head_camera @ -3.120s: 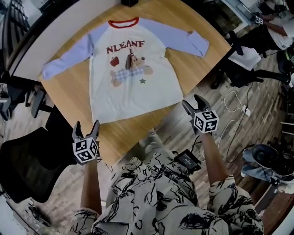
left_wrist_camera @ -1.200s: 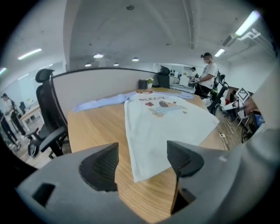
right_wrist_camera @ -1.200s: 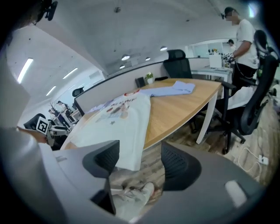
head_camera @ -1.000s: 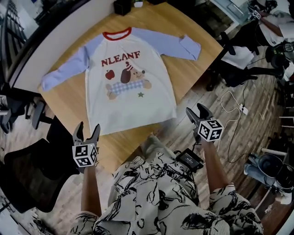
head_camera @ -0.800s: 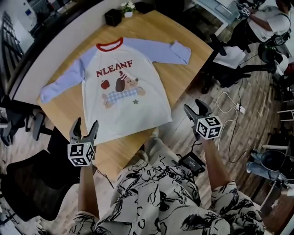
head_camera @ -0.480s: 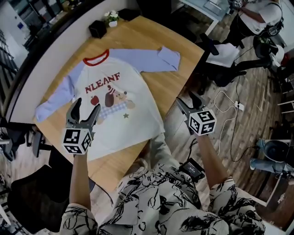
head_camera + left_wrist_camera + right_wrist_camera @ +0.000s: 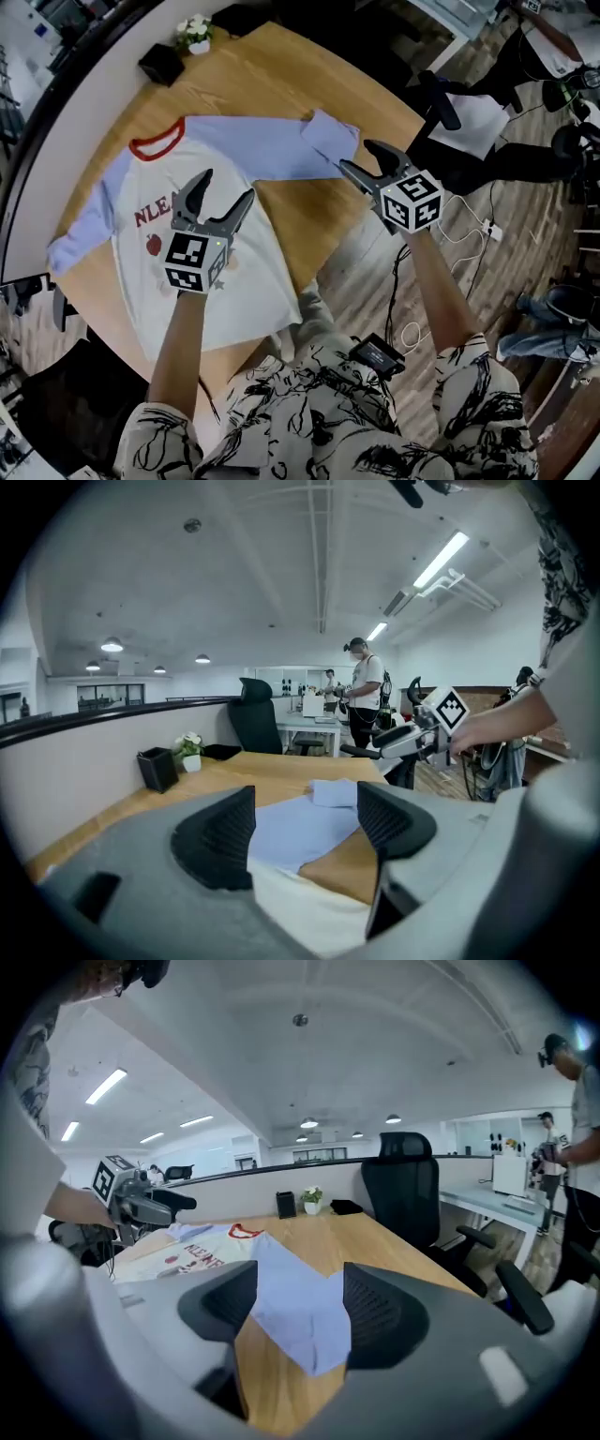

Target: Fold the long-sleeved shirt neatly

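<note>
The long-sleeved shirt (image 7: pixel 253 281), white with lavender sleeves and a red collar, lies spread flat on the wooden table (image 7: pixel 281 84). My left gripper (image 7: pixel 225 187) hovers open over the shirt's chest print, nothing between its fingers. In the left gripper view the left gripper (image 7: pixel 305 827) looks along the shirt's right sleeve (image 7: pixel 295 822) toward the cuff (image 7: pixel 335 792). My right gripper (image 7: pixel 359 157) is open just beside the right sleeve cuff (image 7: pixel 328 136). In the right gripper view the right gripper (image 7: pixel 291 1312) frames that cuff (image 7: pixel 300 1326) without touching it.
A black box (image 7: pixel 159 64) and a small flower pot (image 7: pixel 194 31) stand at the table's far end. Black office chairs (image 7: pixel 445 98) stand to the right of the table, with cables (image 7: pixel 473 230) on the wood floor. Other people stand at desks behind (image 7: pixel 364 691).
Both grippers have moved forward from the table's near edge: the left is now above the shirt's body, the right beside the right cuff. Both stayed open, and the shirt lies unmoved.
</note>
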Motion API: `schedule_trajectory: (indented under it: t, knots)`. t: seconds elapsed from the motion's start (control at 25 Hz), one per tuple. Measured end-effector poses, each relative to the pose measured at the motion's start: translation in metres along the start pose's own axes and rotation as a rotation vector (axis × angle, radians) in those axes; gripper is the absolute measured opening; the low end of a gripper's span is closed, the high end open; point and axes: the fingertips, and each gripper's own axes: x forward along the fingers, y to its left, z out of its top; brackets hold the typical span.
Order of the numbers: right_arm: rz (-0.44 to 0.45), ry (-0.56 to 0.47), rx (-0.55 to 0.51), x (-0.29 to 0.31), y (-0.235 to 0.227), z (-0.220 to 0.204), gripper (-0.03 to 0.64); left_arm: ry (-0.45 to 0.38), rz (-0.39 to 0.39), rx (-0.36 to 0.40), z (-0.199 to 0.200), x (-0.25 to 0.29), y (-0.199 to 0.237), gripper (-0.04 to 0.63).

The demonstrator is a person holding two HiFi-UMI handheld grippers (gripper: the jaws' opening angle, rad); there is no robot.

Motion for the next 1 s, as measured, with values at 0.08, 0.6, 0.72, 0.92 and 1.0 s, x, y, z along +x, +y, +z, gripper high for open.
schedule_trajectory:
  t: [0.08, 0.6, 0.72, 0.92, 1.0]
  knots:
    - [0.053, 0.033, -0.015, 0.026, -0.03, 0.006, 0.302, 0.034, -0.02, -0.013, -0.002, 0.039, -0.009, 0.337]
    - [0.444, 0.448, 0.116, 0.183, -0.104, -0.035, 0.287, 0.27, -0.18, -0.065, -0.062, 0.221, -0.053, 0.328]
    - [0.478, 0.533, 0.149, 0.201, -0.107, -0.055, 0.252, 0.295, -0.169, -0.132, -0.075, 0.248, -0.046, 0.321]
    - [0.538, 0.61, 0.186, 0.205, -0.103, -0.071, 0.123, 0.311, -0.155, -0.188, -0.081, 0.281, -0.034, 0.288]
    - [0.562, 0.61, 0.193, 0.206, -0.101, -0.073, 0.031, 0.344, -0.15, -0.2, -0.087, 0.286, -0.033, 0.231]
